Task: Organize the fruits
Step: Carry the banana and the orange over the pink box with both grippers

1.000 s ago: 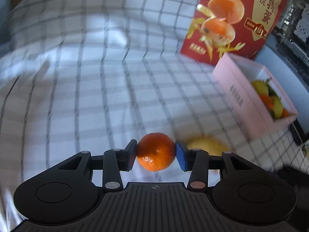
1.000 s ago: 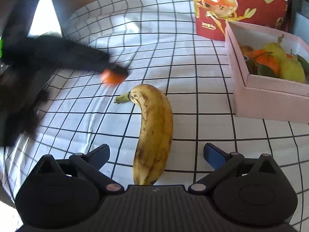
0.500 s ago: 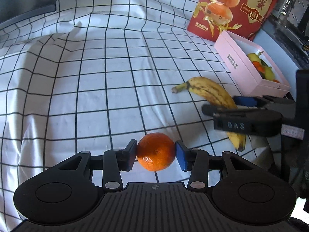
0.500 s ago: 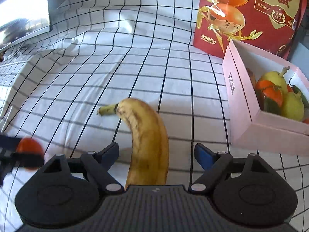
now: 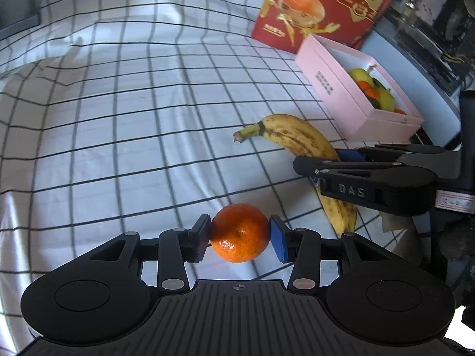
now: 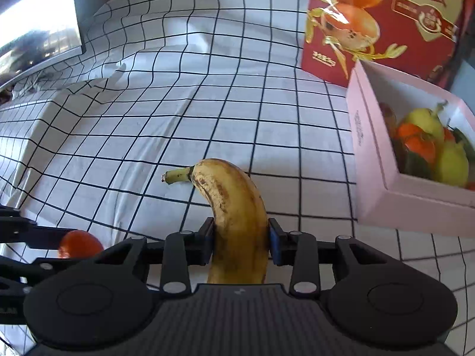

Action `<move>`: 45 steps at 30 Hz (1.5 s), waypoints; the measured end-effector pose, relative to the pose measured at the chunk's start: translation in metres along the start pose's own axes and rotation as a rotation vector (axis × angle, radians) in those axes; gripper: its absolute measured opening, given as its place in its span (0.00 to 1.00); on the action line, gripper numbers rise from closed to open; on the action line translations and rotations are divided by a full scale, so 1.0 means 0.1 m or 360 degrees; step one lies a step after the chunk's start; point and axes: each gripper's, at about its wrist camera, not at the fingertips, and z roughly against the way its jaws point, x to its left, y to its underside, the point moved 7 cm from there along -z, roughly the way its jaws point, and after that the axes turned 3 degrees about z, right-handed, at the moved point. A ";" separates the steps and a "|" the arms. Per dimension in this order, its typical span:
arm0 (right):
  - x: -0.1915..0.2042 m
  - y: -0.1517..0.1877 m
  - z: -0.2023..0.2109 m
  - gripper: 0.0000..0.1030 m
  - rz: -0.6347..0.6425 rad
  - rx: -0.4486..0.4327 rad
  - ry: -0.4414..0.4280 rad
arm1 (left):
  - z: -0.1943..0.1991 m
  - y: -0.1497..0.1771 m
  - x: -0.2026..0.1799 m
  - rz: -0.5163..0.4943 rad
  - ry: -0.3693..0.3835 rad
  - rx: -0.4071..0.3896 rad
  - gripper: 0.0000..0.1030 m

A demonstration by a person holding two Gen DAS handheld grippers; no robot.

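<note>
Orange and glossy, a mandarin [image 5: 239, 232] sits clamped between the left gripper [image 5: 240, 237] pads, above the white grid-checked cloth [image 5: 118, 148]. At 2 o'clock from it, the right gripper [image 6: 240, 244] is closing its jaws on a spotted yellow banana [image 6: 237, 219], pads against both sides. Farther off at 1 o'clock stands the pink box [image 5: 341, 95] holding pears and mandarins, with a red carton [image 5: 326, 9] just behind it.
</note>
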 end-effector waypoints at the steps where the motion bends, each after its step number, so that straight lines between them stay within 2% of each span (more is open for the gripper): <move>1: -0.02 0.02 0.04 0.35 -0.0018 -0.0002 0.0000 | -0.03 -0.01 -0.03 -0.0010 0.0014 0.0012 0.47; 8: -0.31 0.11 0.50 0.35 -0.0186 -0.0069 0.0041 | -0.23 -0.08 -0.39 -0.0097 0.0161 0.0079 0.47; 12: -0.62 0.06 0.93 0.35 -0.0295 -0.0163 0.0088 | -0.33 -0.10 -0.62 -0.0159 0.0225 0.0104 0.47; 15: -0.97 -0.08 1.25 0.35 -0.0346 -0.0232 0.0208 | -0.39 -0.13 -0.77 -0.0169 0.0284 0.0103 0.47; 19: -1.59 -0.37 1.40 0.34 -0.0393 -0.0201 0.0426 | -0.44 -0.21 -0.92 -0.0153 0.0358 0.0067 0.47; 22: -2.03 -0.61 1.24 0.34 -0.0446 -0.0136 0.0522 | -0.44 -0.26 -0.99 -0.0124 0.0397 0.0038 0.47; 26: -2.42 -0.86 0.85 0.34 -0.0543 -0.0055 0.0493 | -0.46 -0.34 -0.98 -0.0052 0.0389 0.0006 0.47; 28: -2.55 -0.92 0.61 0.34 -0.0546 -0.0004 0.0521 | -0.47 -0.36 -0.91 0.0002 0.0363 -0.0010 0.47; 33: -2.66 -1.02 0.12 0.34 -0.0475 0.0081 0.0562 | -0.44 -0.37 -0.65 0.0127 0.0264 -0.0052 0.47; 37: -2.65 -1.07 -0.14 0.34 -0.0324 0.0142 0.0490 | -0.43 -0.37 -0.49 0.0203 0.0197 -0.0073 0.47; 40: -2.61 -1.05 -0.23 0.34 -0.0226 0.0193 0.0425 | -0.42 -0.39 -0.44 0.0231 0.0184 -0.0085 0.47; 45: -2.65 -1.09 -0.29 0.34 -0.0164 0.0247 0.0420 | -0.46 -0.46 -0.49 0.0216 0.0208 -0.0087 0.47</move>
